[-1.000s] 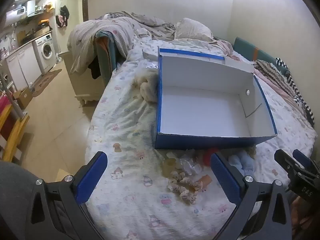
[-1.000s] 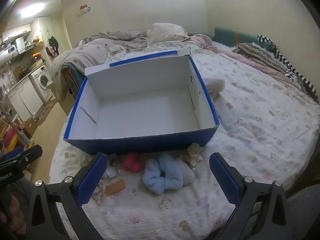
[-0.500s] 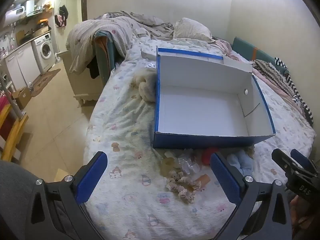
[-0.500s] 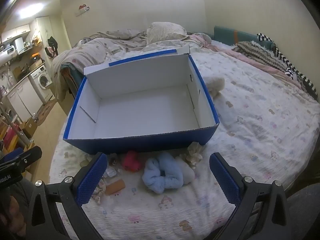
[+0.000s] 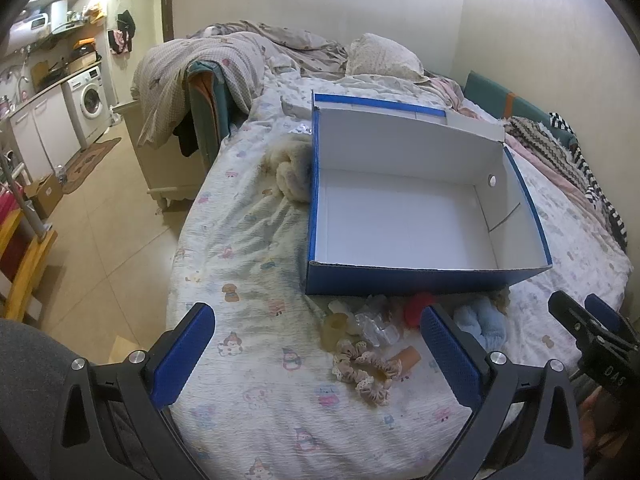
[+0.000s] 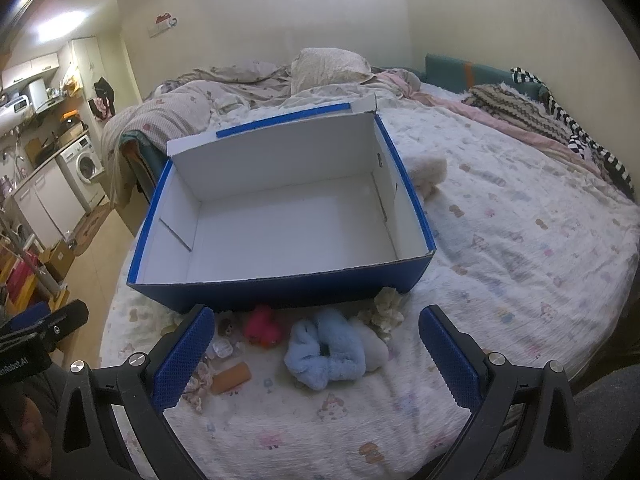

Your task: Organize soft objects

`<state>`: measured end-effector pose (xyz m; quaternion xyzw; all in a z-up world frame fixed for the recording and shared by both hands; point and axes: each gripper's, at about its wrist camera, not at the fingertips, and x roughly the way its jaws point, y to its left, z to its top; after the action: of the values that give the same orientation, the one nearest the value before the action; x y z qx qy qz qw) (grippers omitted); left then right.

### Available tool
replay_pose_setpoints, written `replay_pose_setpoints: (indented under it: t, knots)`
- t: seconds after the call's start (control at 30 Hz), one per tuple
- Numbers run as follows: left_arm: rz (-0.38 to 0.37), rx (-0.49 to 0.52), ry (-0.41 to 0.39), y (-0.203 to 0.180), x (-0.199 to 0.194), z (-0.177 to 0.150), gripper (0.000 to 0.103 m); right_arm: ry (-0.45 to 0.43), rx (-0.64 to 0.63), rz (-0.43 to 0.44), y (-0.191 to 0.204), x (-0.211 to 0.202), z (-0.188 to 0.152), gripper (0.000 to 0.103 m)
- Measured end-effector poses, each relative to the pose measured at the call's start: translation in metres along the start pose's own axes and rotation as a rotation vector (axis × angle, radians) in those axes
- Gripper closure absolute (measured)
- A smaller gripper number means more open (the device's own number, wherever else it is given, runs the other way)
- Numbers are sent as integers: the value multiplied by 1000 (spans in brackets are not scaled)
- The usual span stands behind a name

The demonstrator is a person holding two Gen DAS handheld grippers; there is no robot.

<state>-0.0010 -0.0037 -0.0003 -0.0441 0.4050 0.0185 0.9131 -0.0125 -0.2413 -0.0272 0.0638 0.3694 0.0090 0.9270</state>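
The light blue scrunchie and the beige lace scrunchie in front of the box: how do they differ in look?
The light blue scrunchie is plush, thick and plain, while the beige lace scrunchie is thinner, with frilly ruffled edges. The light blue scrunchie lies nearer the right gripper; the beige lace scrunchie lies between the fingers of the left gripper. Both rest on the bed sheet, outside the empty blue box.

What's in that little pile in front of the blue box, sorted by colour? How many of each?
Light blue fluffy scrunchie: 1
Red fluffy item: 1
Beige frilly scrunchie: 1
Orange-brown cylinder: 1
White fluffy piece: 1
Cream frilly item: 1
Clear plastic bits: too jumbled to count
Total: 6 countable, all outside the box.
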Motion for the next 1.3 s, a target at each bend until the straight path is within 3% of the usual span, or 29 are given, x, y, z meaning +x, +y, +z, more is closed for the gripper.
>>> replay_pose_setpoints:
  t: [1.3]
  knots:
    - [-5,2,4,0,4,-4,0,-3,9,0,-2,-1,1,0]
